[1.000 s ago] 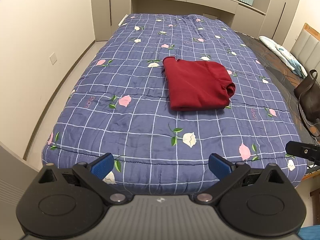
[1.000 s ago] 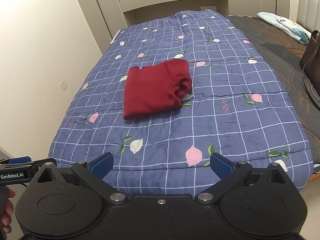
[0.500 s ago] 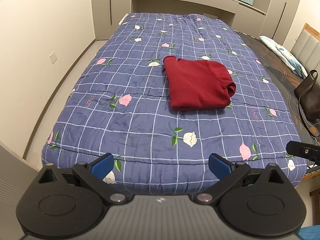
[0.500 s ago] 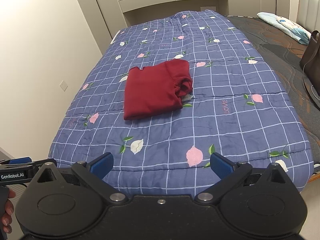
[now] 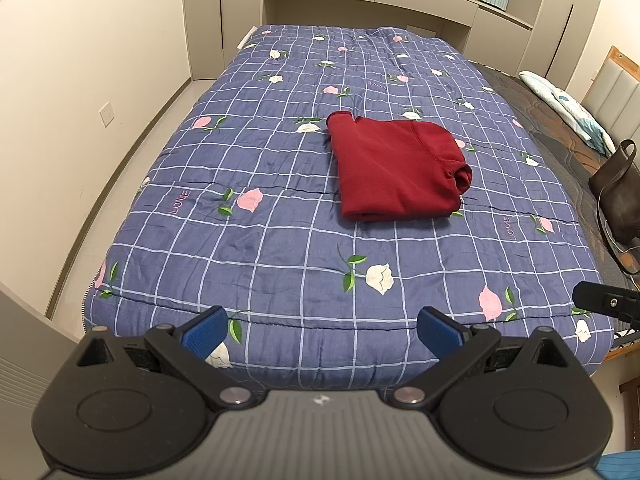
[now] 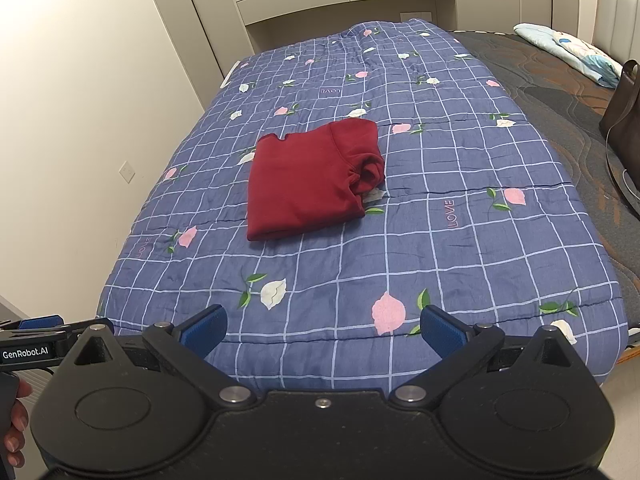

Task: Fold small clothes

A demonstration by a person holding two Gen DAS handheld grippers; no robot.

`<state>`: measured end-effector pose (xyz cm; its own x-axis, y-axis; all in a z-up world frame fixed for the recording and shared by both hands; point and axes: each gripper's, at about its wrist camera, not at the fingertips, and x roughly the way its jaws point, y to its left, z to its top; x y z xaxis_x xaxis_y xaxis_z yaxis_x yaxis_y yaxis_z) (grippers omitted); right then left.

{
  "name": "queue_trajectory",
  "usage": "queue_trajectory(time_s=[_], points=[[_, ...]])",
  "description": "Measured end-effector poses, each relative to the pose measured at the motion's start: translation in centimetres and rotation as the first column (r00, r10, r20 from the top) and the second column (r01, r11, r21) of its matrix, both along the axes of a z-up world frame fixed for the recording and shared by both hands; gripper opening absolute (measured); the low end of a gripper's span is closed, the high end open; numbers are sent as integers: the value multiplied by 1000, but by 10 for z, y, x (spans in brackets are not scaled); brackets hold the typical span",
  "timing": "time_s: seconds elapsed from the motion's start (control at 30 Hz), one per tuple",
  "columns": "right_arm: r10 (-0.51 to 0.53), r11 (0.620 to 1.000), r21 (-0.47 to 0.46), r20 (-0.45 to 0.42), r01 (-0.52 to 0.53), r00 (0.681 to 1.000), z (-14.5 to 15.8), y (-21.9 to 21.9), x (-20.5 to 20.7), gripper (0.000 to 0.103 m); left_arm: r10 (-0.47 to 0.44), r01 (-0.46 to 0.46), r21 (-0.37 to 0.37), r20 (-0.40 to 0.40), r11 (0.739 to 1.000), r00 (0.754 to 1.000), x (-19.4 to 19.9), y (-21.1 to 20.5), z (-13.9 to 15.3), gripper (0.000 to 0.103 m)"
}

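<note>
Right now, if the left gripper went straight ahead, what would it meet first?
Probably the blue quilt near the foot of the bed, before the folded red top farther on. The left gripper holds nothing; depth is uncertain.

The sweater [image 5: 394, 172] was a solid dark red, sat on a quilt [image 5: 280, 240] that was blue with a thin white grid and pink and white flowers on green stems. Beside the quilt, a dark brown bag [image 5: 618, 200]. Both claws had blue pads [image 6: 202, 330].
</note>
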<state>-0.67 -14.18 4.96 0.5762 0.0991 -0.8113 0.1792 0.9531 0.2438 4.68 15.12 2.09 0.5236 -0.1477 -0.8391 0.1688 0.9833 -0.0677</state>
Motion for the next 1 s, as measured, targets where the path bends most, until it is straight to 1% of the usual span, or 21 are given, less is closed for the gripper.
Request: queue_trajectory(time_s=[1.0], points=[[-3,1000,5,-5,3,1000,-1,-1,2,102,-1,1,2,-5,1000,1000,1,-2,-2,103]])
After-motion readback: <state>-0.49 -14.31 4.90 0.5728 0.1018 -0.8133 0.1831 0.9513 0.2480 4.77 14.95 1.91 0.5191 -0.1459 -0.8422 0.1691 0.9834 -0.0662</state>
